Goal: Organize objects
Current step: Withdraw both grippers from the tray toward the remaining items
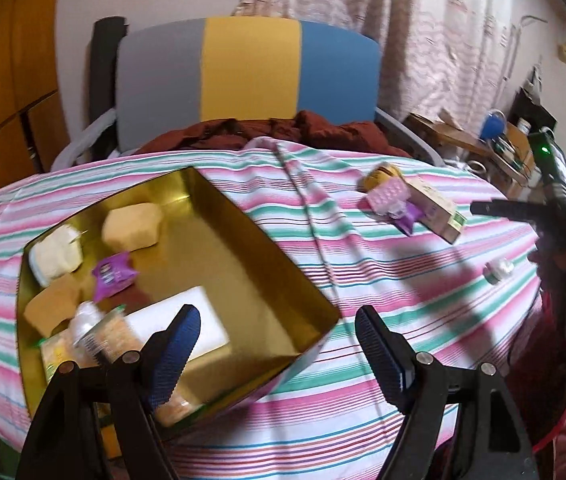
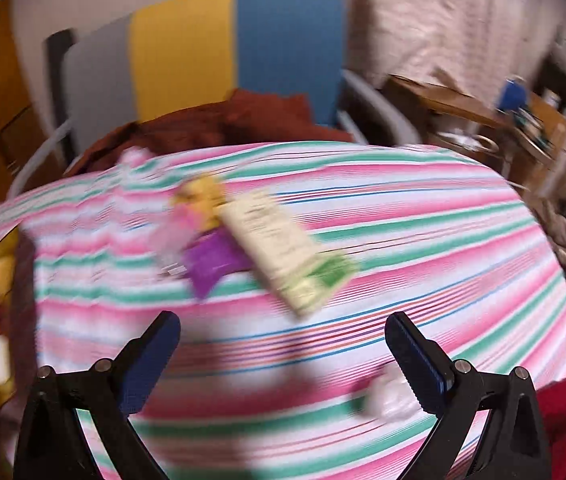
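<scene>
Gold tin [image 1: 267, 264]: rectangular, shiny metal.

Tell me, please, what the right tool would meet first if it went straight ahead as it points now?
Probably the long cream box with the green end, lying on the striped cloth ahead of the open right tool; depth is unclear through the blur.

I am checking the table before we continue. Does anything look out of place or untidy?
Yes. Several items still lie outside the gold tin: a heap with a cream carton, a pink blister pack and a purple sachet, plus a small white item alone near the right edge. The striped tablecloth is creased.
</scene>
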